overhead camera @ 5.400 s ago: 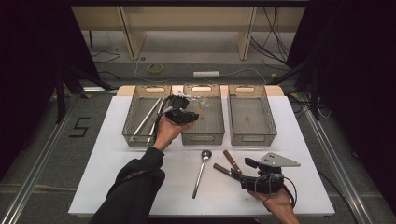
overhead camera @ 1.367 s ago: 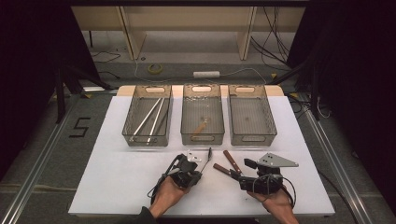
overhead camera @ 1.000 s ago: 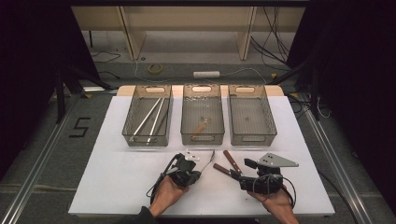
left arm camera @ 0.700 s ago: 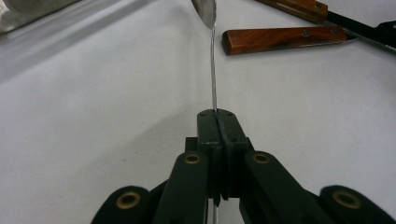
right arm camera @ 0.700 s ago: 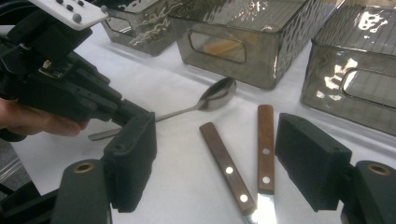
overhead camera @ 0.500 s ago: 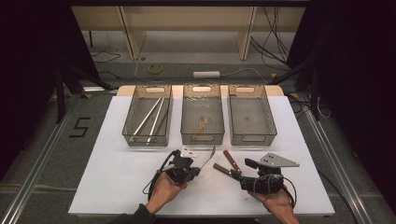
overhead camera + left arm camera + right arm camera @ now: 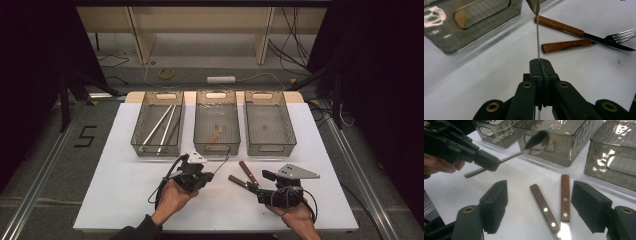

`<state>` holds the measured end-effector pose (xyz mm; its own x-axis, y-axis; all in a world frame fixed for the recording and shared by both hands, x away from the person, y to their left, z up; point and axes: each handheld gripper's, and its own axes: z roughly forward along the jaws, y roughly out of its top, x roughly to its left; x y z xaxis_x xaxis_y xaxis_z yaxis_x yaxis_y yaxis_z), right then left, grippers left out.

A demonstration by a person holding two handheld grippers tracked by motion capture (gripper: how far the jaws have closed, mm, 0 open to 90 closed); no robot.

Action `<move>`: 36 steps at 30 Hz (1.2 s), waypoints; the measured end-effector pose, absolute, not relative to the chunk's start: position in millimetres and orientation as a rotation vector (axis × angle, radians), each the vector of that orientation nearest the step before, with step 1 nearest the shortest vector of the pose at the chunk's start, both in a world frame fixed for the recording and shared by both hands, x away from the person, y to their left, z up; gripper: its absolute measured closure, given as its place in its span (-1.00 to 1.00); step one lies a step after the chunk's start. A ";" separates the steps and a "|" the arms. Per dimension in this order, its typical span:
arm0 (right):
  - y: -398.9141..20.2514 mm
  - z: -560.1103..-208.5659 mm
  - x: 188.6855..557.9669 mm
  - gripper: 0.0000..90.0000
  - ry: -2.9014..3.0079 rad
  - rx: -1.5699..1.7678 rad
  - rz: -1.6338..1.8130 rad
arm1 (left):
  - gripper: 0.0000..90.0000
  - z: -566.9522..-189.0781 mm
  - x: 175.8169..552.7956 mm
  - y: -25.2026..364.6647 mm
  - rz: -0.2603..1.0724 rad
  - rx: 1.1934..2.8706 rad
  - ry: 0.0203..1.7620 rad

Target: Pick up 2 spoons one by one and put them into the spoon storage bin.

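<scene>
floor (image 7: 45, 165) grey, "5" mark (image 7: 85, 136) | bg dark | cables (image 7: 295, 30) behind

A white surface (image 7: 125, 200) carries three clear, smoky plastic bins set side by side along its far half. The left bin (image 7: 159, 123) holds two long pale rods. The middle bin (image 7: 216, 121) holds a small wooden-handled item. The right bin (image 7: 268, 122) looks bare inside. Nearer the person, a wooden-handled knife (image 7: 576, 30) and a wooden-handled fork (image 7: 584, 42) lie flat on the surface just beside each other, their metal ends crossing, in front of the middle and right bins.
</scene>
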<state>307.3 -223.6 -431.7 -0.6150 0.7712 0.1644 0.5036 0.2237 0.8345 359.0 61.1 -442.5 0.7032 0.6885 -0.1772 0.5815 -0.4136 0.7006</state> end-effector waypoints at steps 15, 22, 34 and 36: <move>-223.5 -432.7 307.7 -0.32 2.219 1.200 1.339 | 0.98 -412.7 386.0 71.0 0.203 2.046 0.969; -225.1 -432.7 308.1 -0.32 2.212 1.209 1.345 | 0.98 -404.1 403.5 77.0 0.204 1.995 1.002; -224.7 -433.0 308.4 -0.32 2.213 1.209 1.347 | 0.98 -389.8 442.9 78.6 0.245 1.962 1.058; -224.6 -433.1 308.2 -0.32 2.216 1.208 1.345 | 0.98 -388.2 454.7 78.4 0.252 1.960 1.080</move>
<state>308.2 -224.6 -433.1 -0.6109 0.7723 0.1741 0.5109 0.2166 0.8319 454.7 78.4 -388.2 0.6048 0.7672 -0.2136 0.5934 -0.2552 0.7634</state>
